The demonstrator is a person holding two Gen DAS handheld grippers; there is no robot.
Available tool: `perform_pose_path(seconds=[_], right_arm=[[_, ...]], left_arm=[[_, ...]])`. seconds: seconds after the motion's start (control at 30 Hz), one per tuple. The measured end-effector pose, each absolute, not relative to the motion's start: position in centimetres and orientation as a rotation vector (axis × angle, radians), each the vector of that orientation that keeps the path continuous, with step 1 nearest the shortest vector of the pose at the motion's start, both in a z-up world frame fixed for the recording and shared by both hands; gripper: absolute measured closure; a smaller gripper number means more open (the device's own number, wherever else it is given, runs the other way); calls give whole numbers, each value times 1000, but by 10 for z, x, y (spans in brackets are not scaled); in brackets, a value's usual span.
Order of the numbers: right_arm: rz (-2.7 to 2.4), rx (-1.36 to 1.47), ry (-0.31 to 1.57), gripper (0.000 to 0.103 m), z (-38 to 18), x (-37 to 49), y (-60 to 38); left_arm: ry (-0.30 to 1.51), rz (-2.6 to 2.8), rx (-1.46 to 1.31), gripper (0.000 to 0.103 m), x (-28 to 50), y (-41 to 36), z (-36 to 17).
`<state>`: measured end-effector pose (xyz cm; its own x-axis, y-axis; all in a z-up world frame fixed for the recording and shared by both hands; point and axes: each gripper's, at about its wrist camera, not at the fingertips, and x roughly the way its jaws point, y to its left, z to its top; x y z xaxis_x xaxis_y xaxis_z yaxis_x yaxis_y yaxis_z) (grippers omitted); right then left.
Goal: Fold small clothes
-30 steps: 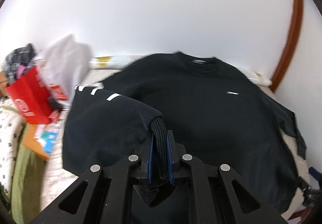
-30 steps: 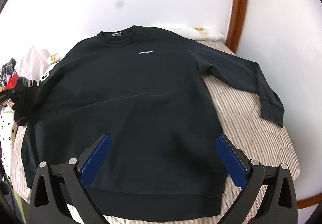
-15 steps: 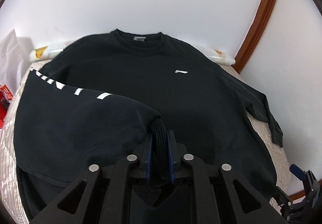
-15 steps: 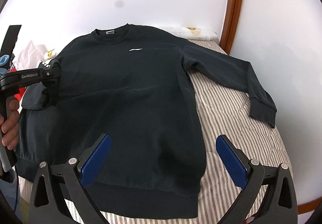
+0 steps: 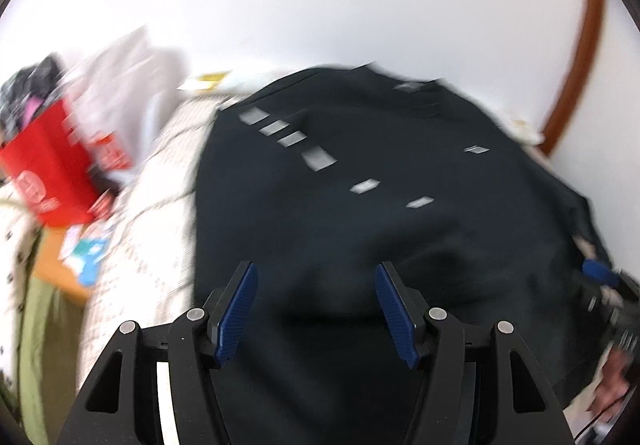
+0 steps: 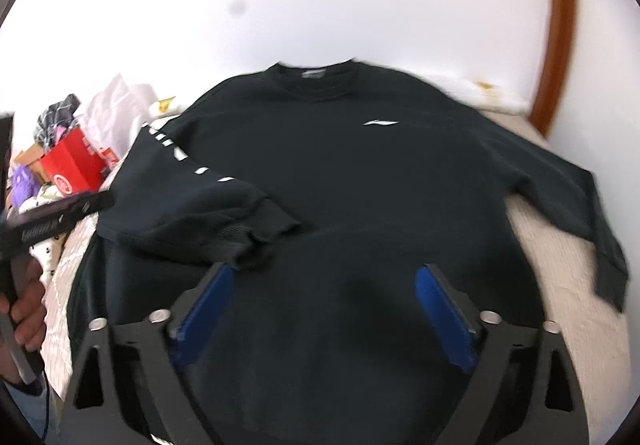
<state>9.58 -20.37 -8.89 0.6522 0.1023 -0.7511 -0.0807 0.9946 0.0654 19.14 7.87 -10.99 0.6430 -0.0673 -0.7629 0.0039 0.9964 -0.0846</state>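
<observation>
A black sweatshirt (image 6: pixel 360 173) lies face up on a striped bed, with a white chest logo (image 6: pixel 380 122). Its left sleeve (image 6: pixel 208 205), marked with white bars, is folded across the body, cuff (image 6: pixel 256 233) resting on the chest. The right sleeve (image 6: pixel 560 181) stretches out to the right. My left gripper (image 5: pixel 316 309) hovers over the sweatshirt (image 5: pixel 360 225), jaws opening with nothing between its blue pads. My right gripper (image 6: pixel 320 313) is above the lower body of the garment, jaws closing, pads apart and gripping nothing.
A red bag (image 5: pixel 52 173), white plastic bags (image 5: pixel 120 85) and mixed clothes sit left of the bed. A white wall and a brown wooden frame (image 6: pixel 556 25) stand behind. A person's hand (image 6: pixel 24 305) holds the left gripper's handle. Striped bedding (image 6: pixel 560 285) shows on the right.
My left gripper let go of the sleeve cuff, opened and swung back to the left. The sleeve now lies folded over the body. My right gripper's jaws narrowed and it shifted left over the garment.
</observation>
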Motion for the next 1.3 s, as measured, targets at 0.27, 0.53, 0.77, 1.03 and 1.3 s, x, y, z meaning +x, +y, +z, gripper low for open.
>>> perform_pose_path(seconds=[0.27,0.53,0.77,1.03,1.3], right_arm=[[124,95,949,29,-132,165,-170],[193,103,980,93,-161,206,-154],[164,139,809,95,-91,206,-190],[-14,87,737,95,-66,220,-259],[-109,90,812,95,-91,226,-296]], left_arm=[[954,-72,-155,44,172,128,-158],[944,-69,-142,44,174,121,-175],[940,-45,-74,43,173,113,-177],[948,-34,-72,43,175,111,-176],[969,-30,-89,43,174,114,-175]])
